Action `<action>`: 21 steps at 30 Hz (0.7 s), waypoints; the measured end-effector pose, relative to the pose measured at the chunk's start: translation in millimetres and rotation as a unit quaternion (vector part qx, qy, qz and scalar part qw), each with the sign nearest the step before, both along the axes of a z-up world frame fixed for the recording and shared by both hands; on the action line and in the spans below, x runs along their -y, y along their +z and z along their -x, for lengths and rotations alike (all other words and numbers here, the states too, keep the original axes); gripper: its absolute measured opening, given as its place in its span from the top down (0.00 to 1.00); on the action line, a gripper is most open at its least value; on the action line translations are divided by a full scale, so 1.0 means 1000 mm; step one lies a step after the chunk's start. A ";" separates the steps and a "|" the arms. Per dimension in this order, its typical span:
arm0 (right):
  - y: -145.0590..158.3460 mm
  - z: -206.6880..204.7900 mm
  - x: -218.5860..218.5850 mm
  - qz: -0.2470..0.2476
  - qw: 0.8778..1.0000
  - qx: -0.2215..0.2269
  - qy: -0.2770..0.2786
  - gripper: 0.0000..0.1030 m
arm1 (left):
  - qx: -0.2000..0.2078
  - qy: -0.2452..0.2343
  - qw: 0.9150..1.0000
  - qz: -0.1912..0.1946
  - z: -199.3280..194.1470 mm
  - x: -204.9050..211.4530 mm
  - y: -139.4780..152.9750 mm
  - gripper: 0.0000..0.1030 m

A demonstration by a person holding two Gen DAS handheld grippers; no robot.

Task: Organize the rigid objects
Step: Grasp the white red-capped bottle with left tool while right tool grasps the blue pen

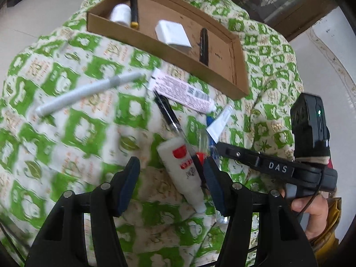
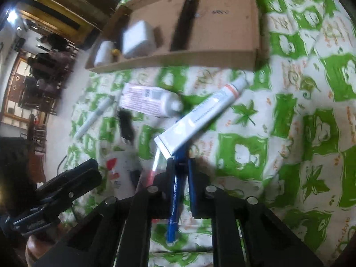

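Observation:
My left gripper [image 1: 170,163] is open, its pads either side of a white bottle with a red label [image 1: 182,169] that lies on the green-and-white cloth [image 1: 66,133]; a gap shows beside the left pad. My right gripper [image 2: 180,166] is shut on a blue pen [image 2: 175,200], whose far end runs under a white tube [image 2: 200,115]. In the left wrist view the right gripper [image 1: 219,145] comes in from the right. Loose on the cloth lie a pink tube [image 1: 180,89], a white marker [image 1: 89,93] and a black pen [image 1: 166,113].
A shallow cardboard tray [image 1: 241,66] at the far side holds a small white bottle [image 1: 121,14], a black pen with a yellow tip [image 1: 134,11], a white block [image 1: 172,33] and another black pen [image 1: 203,46]. A hand [image 1: 311,209] grips the right tool. Pale floor lies beyond the cloth.

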State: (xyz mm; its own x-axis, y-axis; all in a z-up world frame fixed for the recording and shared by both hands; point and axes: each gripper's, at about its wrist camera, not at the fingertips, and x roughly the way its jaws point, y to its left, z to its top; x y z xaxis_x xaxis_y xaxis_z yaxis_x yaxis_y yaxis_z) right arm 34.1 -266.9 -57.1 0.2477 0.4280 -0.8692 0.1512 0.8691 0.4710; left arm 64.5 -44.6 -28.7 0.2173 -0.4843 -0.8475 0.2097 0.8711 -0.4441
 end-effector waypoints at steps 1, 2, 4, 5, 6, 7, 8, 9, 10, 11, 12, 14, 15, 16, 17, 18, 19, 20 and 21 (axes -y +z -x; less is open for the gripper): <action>0.000 0.000 0.000 0.001 1.000 0.000 -0.001 0.90 | -0.004 -0.001 1.000 0.000 0.001 0.004 -0.001 0.44; 0.000 0.001 0.000 0.003 1.000 0.000 0.000 0.90 | -0.008 -0.002 1.000 0.002 0.002 0.007 -0.003 0.44; 0.000 0.001 0.000 0.005 1.000 0.001 0.001 0.90 | -0.014 -0.004 1.000 -0.010 0.004 0.017 -0.008 0.44; 0.000 0.001 0.001 0.003 1.000 0.000 0.001 0.90 | -0.016 -0.005 1.000 -0.022 0.004 0.022 -0.012 0.44; -0.001 0.001 0.001 0.000 1.000 -0.001 -0.001 0.90 | -0.021 -0.006 0.999 -0.035 0.004 0.026 -0.017 0.45; -0.003 -0.001 -0.003 -0.002 1.000 -0.002 -0.003 0.90 | -0.020 -0.005 0.999 -0.044 0.004 0.028 -0.020 0.45; -0.003 0.000 -0.002 -0.004 1.000 -0.003 -0.002 0.90 | -0.015 -0.005 0.999 -0.048 0.004 0.029 -0.022 0.47; -0.004 0.000 -0.002 -0.003 1.000 -0.004 -0.001 0.90 | -0.010 -0.003 0.999 -0.049 0.005 0.029 -0.021 0.52; -0.004 -0.002 -0.008 -0.001 1.000 -0.004 0.001 0.90 | -0.008 -0.003 0.999 -0.048 0.005 0.028 -0.020 0.56; -0.006 -0.002 -0.011 0.002 1.000 -0.004 0.007 0.89 | -0.006 -0.001 0.999 -0.046 0.004 0.027 -0.020 0.61; -0.008 -0.004 -0.016 0.005 1.000 -0.008 0.012 0.89 | -0.005 0.004 0.999 -0.045 0.004 0.023 -0.019 0.65; -0.013 -0.006 -0.023 0.017 0.999 -0.015 0.024 0.89 | -0.006 0.008 0.999 -0.042 0.002 0.017 -0.018 0.67; -0.012 -0.006 -0.024 0.021 0.999 -0.012 0.026 0.89 | -0.003 0.011 0.999 -0.046 0.001 0.013 -0.016 0.68; -0.010 -0.005 -0.024 0.022 0.999 -0.006 0.026 0.89 | 0.002 0.013 0.999 -0.052 0.001 0.009 -0.013 0.68; -0.006 -0.004 -0.023 0.019 1.000 0.002 0.022 0.90 | 0.008 0.016 0.998 -0.059 0.000 0.005 -0.010 0.68; -0.002 -0.003 -0.021 0.017 1.000 0.009 0.019 0.91 | 0.015 0.018 0.997 -0.069 0.000 0.000 -0.006 0.68; 0.002 -0.001 -0.019 0.018 1.000 0.018 0.015 0.91 | 0.023 0.020 0.996 -0.081 -0.001 -0.003 -0.003 0.68; 0.005 -0.001 -0.018 0.021 0.999 0.024 0.013 0.91 | 0.033 0.022 0.995 -0.096 -0.003 -0.006 0.000 0.68; 0.006 -0.001 -0.018 0.023 0.999 0.026 0.014 0.91 | 0.038 0.023 0.994 -0.104 -0.004 -0.008 0.001 0.68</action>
